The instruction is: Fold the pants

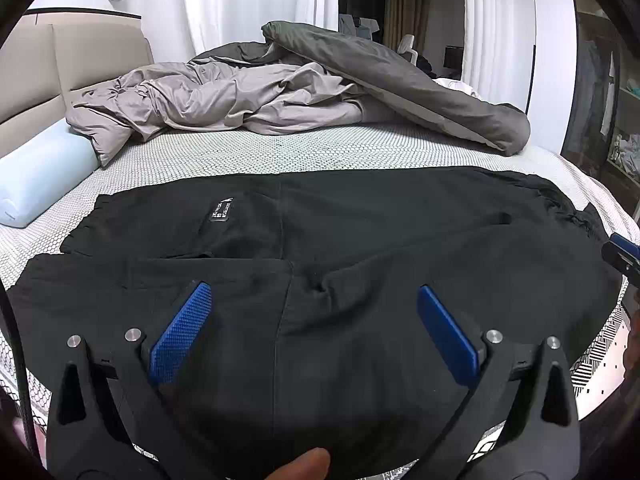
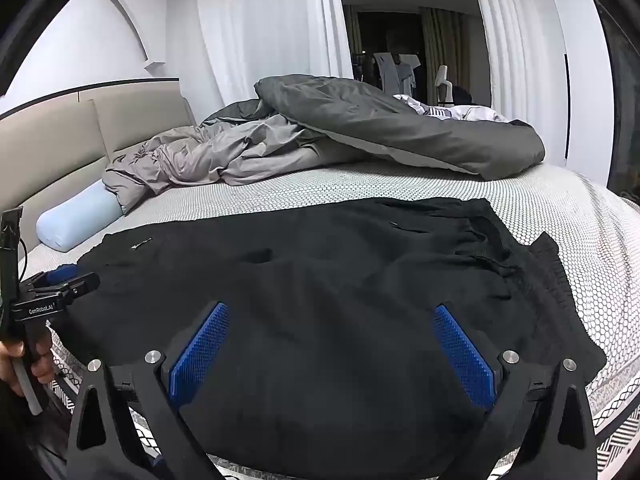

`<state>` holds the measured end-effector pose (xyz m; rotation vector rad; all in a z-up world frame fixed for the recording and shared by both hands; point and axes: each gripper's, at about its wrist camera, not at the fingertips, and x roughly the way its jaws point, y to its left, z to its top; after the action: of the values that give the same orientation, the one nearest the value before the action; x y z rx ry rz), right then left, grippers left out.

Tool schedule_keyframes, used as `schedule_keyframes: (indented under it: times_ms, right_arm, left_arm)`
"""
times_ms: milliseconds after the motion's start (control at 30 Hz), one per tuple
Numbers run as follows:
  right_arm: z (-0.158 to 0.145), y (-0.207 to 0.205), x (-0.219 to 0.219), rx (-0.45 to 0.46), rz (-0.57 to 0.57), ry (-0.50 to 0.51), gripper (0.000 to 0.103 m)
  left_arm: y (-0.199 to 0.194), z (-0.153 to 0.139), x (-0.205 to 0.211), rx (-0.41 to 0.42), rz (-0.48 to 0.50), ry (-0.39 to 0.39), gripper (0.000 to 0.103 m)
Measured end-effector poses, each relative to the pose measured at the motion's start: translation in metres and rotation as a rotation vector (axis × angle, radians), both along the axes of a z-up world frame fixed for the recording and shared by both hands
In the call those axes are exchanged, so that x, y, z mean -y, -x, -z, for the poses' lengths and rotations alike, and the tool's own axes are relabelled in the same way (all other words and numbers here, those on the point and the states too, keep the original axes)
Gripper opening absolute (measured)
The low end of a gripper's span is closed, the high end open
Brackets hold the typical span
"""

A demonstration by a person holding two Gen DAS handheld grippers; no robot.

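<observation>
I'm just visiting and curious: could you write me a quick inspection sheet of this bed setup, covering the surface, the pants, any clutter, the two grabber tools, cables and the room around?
Surface: bed with a honeycomb-patterned cover, bare in the middle strip.
Job's things: black pants spread flat across the near edge, waistband at the right, small label facing up.
Clutter: rumpled grey duvet heaped at the far side; pale blue bolster by the headboard.
Grippers: left gripper and right gripper both wide open over the pants, holding nothing.
Cables: thin dark cable beside the left tool.
Surroundings: white curtains, padded headboard, dark doorway behind.
</observation>
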<state>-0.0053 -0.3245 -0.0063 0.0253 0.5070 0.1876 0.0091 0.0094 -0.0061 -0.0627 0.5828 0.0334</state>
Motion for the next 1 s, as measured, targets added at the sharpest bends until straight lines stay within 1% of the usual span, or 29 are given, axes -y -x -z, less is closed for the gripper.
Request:
schedule_keyframes:
  times_ms: [1000]
  right_arm:
    - [-0.0023,0.001,0.0002,-0.003,0.0,0.003,0.103]
  left_arm:
    - [0.0,-0.0001,0.0002,-0.005,0.0,-0.005,0.102]
